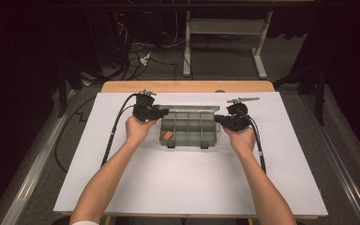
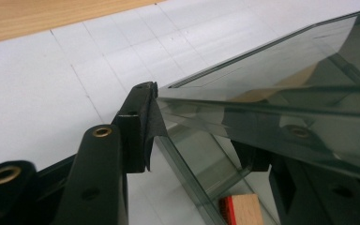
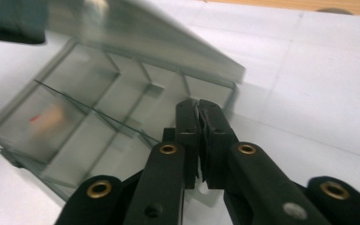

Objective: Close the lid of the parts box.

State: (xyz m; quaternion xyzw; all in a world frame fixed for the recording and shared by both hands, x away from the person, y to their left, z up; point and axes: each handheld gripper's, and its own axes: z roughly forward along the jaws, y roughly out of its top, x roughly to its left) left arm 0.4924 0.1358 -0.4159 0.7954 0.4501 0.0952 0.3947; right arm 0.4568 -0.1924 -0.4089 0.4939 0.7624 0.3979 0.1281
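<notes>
Clearly the lid (image 2: 281,93), propped between the half-open left gripper (image 2: 197,136) jaws, could drop while the right gripper (image 3: 199,140) is shut empty

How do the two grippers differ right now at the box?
The left gripper has its jaws apart around the edge of the box's clear lid; the right gripper has its jaws shut together with nothing visibly between them, beside the box. Both are black and hand-held at opposite ends of the box.
</notes>
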